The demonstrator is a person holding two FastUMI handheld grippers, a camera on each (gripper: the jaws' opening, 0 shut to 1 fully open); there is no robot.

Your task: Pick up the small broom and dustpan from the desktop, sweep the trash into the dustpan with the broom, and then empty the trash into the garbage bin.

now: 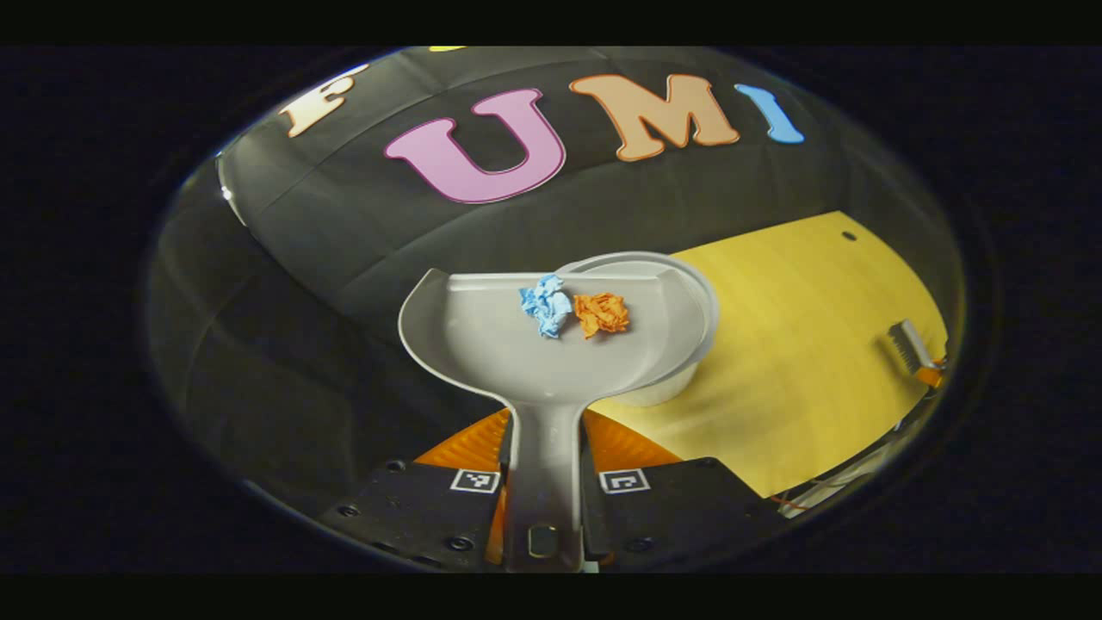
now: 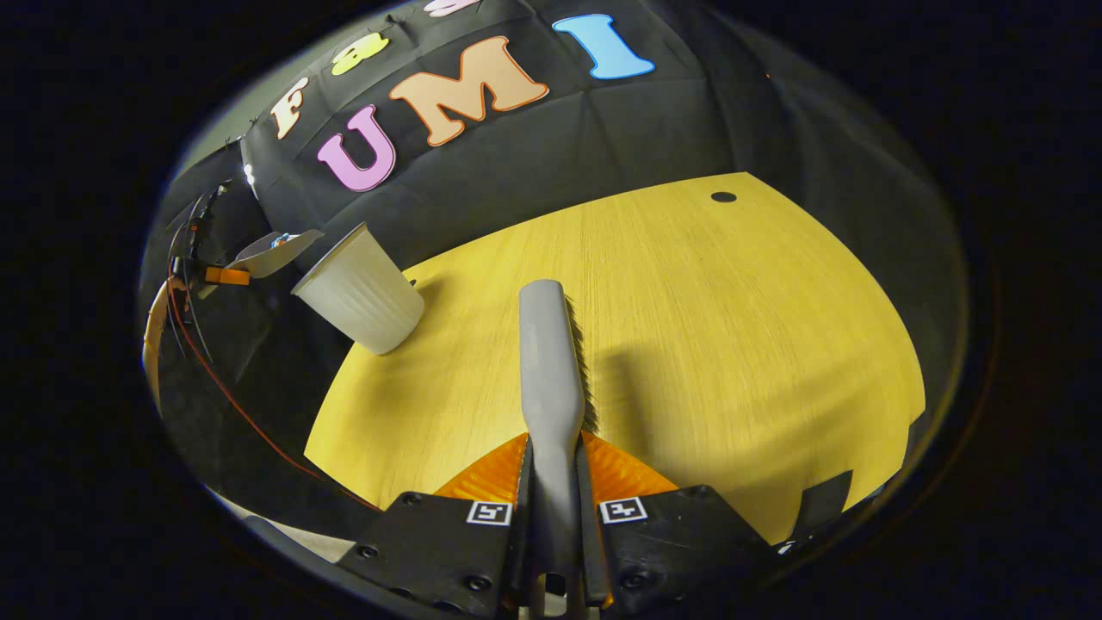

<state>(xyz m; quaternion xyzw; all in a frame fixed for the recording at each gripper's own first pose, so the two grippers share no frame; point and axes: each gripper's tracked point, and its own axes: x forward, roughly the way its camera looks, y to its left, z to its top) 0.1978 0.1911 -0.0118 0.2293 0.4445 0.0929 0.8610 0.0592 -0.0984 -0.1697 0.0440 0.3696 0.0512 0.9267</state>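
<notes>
My left gripper is shut on the handle of a grey dustpan, held up in the air. A crumpled blue paper ball and an orange one lie in its pan. The pan's far lip hangs over the rim of a white garbage bin on the wooden desktop. My right gripper is shut on the grey broom, which points forward just above the desktop. From the right gripper view the bin stands at the far left with the dustpan above it.
The broom's bristles and the other gripper show at the right edge of the left gripper view. Cables hang by the desk's left edge. A small dark hole marks the far corner of the desktop.
</notes>
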